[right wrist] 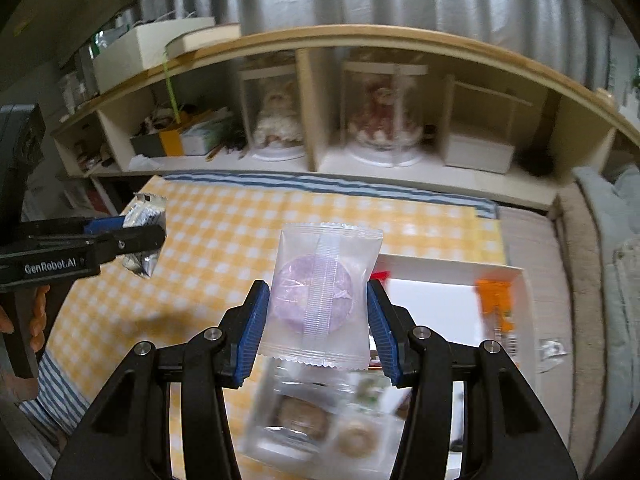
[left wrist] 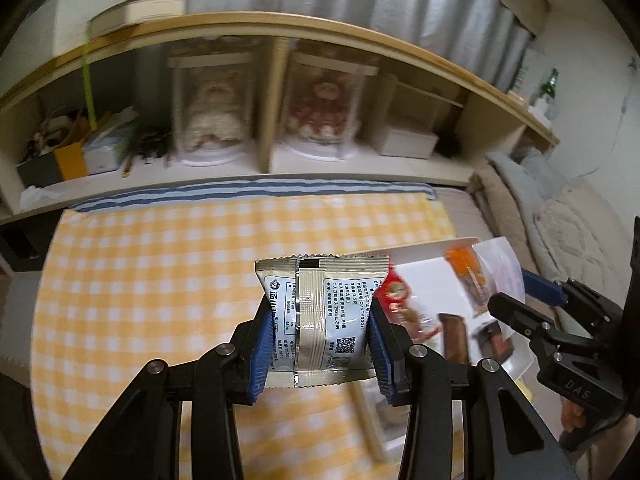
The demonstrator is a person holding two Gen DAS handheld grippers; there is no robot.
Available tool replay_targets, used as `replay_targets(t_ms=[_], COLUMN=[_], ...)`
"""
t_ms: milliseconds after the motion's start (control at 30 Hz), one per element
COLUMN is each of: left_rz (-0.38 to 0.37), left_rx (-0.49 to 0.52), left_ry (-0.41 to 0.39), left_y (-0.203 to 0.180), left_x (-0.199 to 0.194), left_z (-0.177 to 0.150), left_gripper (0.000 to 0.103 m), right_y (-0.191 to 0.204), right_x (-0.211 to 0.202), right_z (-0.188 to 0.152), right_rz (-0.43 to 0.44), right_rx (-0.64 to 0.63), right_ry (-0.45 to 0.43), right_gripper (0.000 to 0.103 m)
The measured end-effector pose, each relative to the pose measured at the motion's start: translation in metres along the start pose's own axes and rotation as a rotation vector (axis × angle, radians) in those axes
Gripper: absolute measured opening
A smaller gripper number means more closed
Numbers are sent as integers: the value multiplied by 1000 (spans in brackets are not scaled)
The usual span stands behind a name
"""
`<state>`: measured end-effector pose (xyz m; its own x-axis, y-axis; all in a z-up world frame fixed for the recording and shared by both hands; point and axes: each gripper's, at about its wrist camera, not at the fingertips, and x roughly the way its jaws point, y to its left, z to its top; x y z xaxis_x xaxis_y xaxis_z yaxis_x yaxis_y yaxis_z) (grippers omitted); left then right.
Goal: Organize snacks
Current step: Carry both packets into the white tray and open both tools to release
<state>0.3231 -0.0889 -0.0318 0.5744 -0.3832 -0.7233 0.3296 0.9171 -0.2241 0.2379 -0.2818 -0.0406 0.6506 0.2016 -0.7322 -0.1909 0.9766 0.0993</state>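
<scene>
A silver foil sachet with printed text and a QR code is clamped between the blue pads of my left gripper, held above the yellow checked cloth. My right gripper is shut on a clear packet with a purple round pastry inside. In the right wrist view the left gripper shows at the far left with the silver sachet in it. The right gripper's black frame shows at the right edge of the left wrist view. A white tray holds several wrapped snacks below both grippers.
A wooden shelf unit runs along the back with two dolls in clear cases, boxes and clutter. Clear packs of biscuits lie under my right gripper. An orange packet lies in the tray. Grey bedding lies at the right.
</scene>
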Motion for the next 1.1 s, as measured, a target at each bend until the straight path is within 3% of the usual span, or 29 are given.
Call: replay_targets(t_ms=[200, 433, 900, 1100], left_rz=[-52, -118, -301, -263], left_rx=[0, -39, -279, -320], left_ry=[19, 62, 210, 268], left_y=[-38, -71, -98, -87], left_x=[34, 110, 289, 344], left_z=[6, 25, 44, 37], left_gripper=[42, 42, 42, 42], right_y=[-45, -99, -174, -189], right_x=[-13, -10, 42, 61], right_z=[-6, -13, -31, -33], right_rz=[-46, -63, -46, -52], right_rx=[7, 56, 164, 169], right_ry=[-6, 12, 95, 125], right_gripper=[50, 50, 51, 51])
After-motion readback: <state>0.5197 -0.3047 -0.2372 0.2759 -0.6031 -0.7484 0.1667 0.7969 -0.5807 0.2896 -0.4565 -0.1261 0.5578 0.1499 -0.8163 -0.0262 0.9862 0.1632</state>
